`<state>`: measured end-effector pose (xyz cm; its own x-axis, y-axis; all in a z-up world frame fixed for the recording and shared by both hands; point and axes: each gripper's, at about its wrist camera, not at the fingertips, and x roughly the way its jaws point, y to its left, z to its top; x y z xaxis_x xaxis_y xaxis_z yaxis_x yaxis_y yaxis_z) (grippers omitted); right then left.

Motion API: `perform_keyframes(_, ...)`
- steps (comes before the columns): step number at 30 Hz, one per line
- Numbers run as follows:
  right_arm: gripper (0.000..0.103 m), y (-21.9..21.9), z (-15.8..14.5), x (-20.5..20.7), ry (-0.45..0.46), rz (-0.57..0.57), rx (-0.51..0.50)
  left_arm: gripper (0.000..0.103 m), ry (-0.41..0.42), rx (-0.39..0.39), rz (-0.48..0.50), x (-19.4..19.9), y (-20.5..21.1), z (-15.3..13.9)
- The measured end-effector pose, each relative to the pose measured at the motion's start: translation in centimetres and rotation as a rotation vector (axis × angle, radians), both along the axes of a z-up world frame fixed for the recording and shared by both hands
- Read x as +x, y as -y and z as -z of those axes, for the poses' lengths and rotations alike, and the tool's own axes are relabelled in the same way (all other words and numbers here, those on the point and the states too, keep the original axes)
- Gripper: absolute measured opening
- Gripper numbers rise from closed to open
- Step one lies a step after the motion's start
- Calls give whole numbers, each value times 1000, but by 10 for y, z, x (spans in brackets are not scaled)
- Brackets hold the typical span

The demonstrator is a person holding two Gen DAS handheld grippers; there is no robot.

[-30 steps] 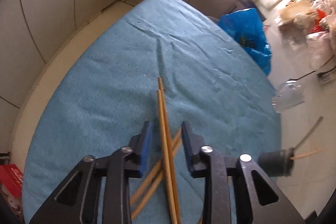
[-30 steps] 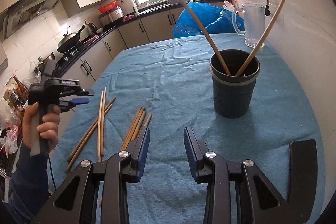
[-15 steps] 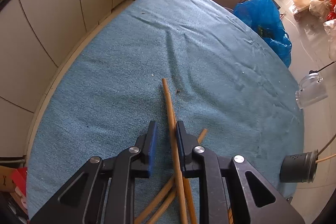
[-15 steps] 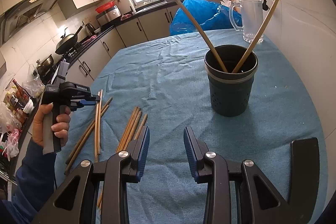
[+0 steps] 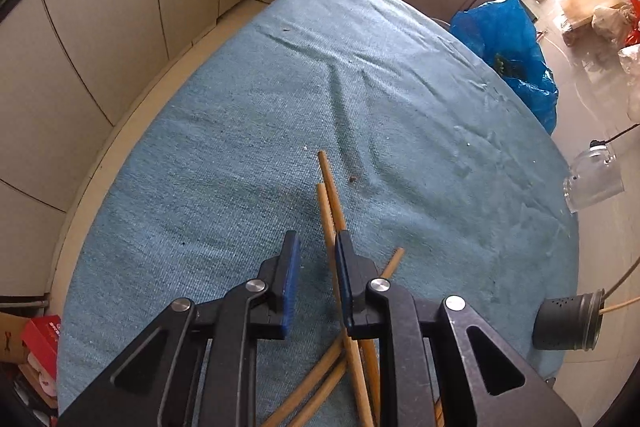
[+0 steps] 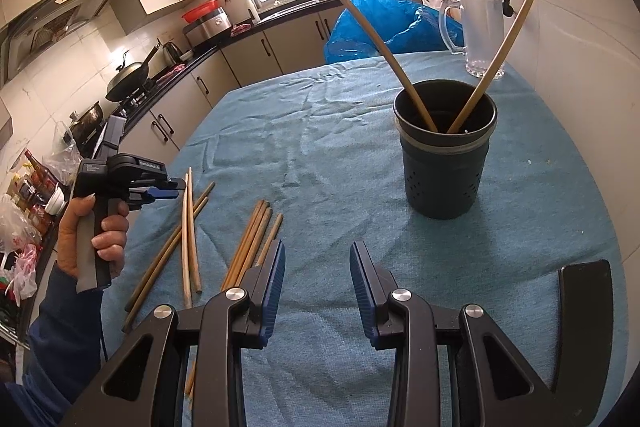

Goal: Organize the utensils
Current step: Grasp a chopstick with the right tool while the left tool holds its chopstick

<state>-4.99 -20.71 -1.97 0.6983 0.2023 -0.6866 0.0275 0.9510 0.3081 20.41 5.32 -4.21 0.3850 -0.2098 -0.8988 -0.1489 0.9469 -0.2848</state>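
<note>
Several wooden chopsticks lie on the blue towel-covered table (image 6: 320,147). My left gripper (image 5: 316,267) hovers low over a pair of chopsticks (image 5: 330,195); its jaws are narrowed but a gap remains, and the sticks run along the right finger. It also shows in the right wrist view (image 6: 168,187) beside that pair (image 6: 188,227). A second bundle of chopsticks (image 6: 252,243) lies just ahead of my right gripper (image 6: 316,283), which is open and empty. The dark utensil cup (image 6: 444,163) stands upright with two chopsticks in it.
A clear glass pitcher (image 6: 480,31) stands behind the cup at the table's far right. A blue plastic bag (image 6: 372,27) sits past the far edge. A black object (image 6: 584,307) lies at the near right. Kitchen cabinets (image 5: 120,7) run along the left.
My left gripper has narrowed its jaws and come lower and forward over the chopstick pair. My right gripper has stayed open and nearly still.
</note>
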Motion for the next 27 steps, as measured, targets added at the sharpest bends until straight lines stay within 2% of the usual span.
perform_keyframes(7, 36, -2, 0, 0, -1, -1, -6, 17, -6, 33, -6, 6, 6, 6)
perform_keyframes(9, 36, -2, 1, 2, -11, -3, 2, 8, -2, 62, -18, 5, 8, 7)
perform_keyframes(11, 36, -2, 1, 8, -28, -14, 21, 5, 6, 69, -20, 2, 7, 7)
perform_keyframes(15, 36, -9, 2, 21, -62, -55, 37, 5, 26, 23, 13, -14, 6, 4)
perform_keyframes(21, 36, -24, 9, 62, -162, -113, 120, 5, 111, -12, 61, -45, 6, -21)
perform_keyframes(25, 29, -45, 19, 93, -223, -142, 144, 5, 153, -36, 86, -61, 5, -34)
perform_keyframes(27, 29, -54, 26, 109, -263, -150, 160, 5, 176, -44, 90, -68, 2, -40)
